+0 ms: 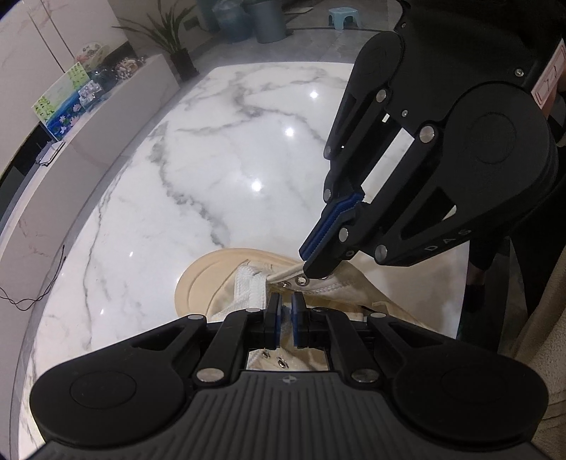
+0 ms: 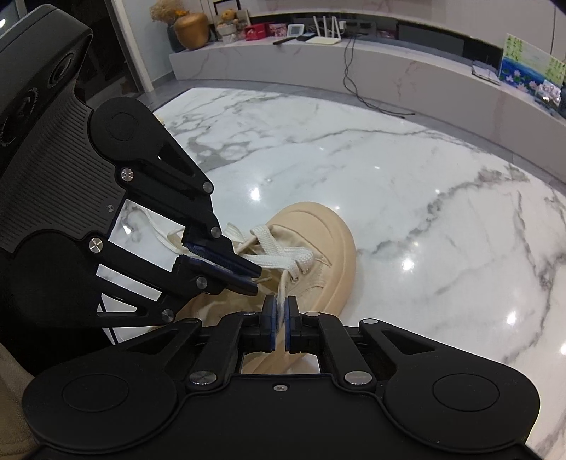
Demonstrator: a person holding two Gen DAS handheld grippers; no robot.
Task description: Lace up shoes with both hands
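A beige canvas shoe (image 2: 318, 247) with a thick rubber toe lies on the white marble table (image 2: 389, 170); it also shows in the left wrist view (image 1: 212, 279). White flat laces (image 2: 279, 253) cross its front eyelets. My right gripper (image 2: 281, 311) is shut on a lace strand that rises from an eyelet; in the left wrist view (image 1: 311, 263) its tips sit at the metal eyelets (image 1: 301, 280). My left gripper (image 1: 286, 311) hovers over the tongue, jaws nearly closed with a narrow gap; in the right wrist view (image 2: 253, 279) its tips pinch a lace.
A low marble shelf (image 2: 389, 67) with a router, boxes, a vase and a painting runs behind the table. A black cable (image 2: 368, 99) trails down from it. A potted plant (image 1: 177, 46), bins and a small blue stool (image 1: 341, 16) stand on the floor beyond.
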